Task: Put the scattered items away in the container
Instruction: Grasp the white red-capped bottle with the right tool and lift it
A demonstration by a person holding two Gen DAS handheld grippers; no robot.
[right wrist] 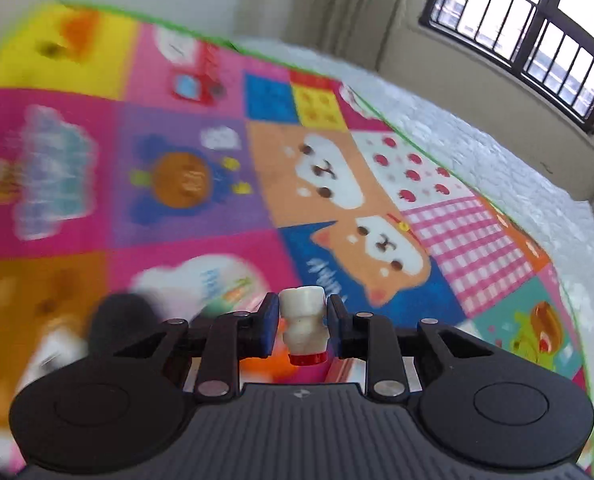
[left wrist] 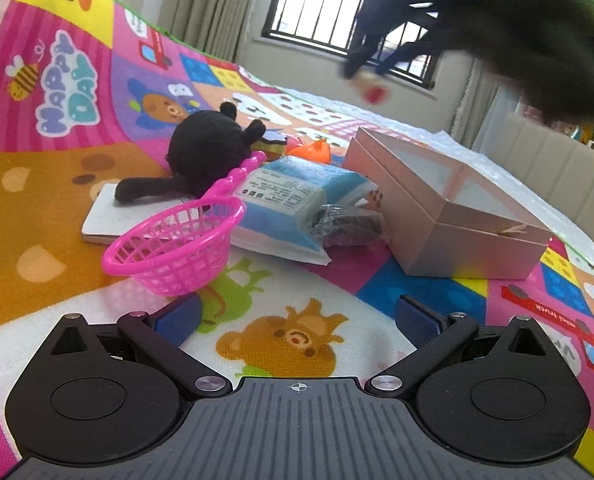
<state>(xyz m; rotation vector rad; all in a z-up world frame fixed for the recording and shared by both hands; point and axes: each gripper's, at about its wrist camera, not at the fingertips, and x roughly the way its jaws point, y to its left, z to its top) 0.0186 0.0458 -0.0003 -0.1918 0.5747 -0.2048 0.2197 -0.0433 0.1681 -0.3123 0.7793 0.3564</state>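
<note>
While the left gripper (left wrist: 297, 316) is gaping wide over the play mat (left wrist: 57, 200), the right gripper (right wrist: 301, 320) is pinching a small white bottle (right wrist: 303, 322), box (left wrist: 449, 216) at two o'clock.

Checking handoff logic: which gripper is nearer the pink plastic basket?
Left. The left gripper sits open just in front of the pink basket; the right gripper is up in the air beyond the box, holding a small bottle.

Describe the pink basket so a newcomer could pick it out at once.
Start at the colourful cartoon play mat and find the open beige cardboard box on it. Left of the box lies a pile of items; at its near edge sits the pink plastic basket. It alone is bright pink openwork mesh with a long handle, tilted against the blue-and-white packet.
</note>
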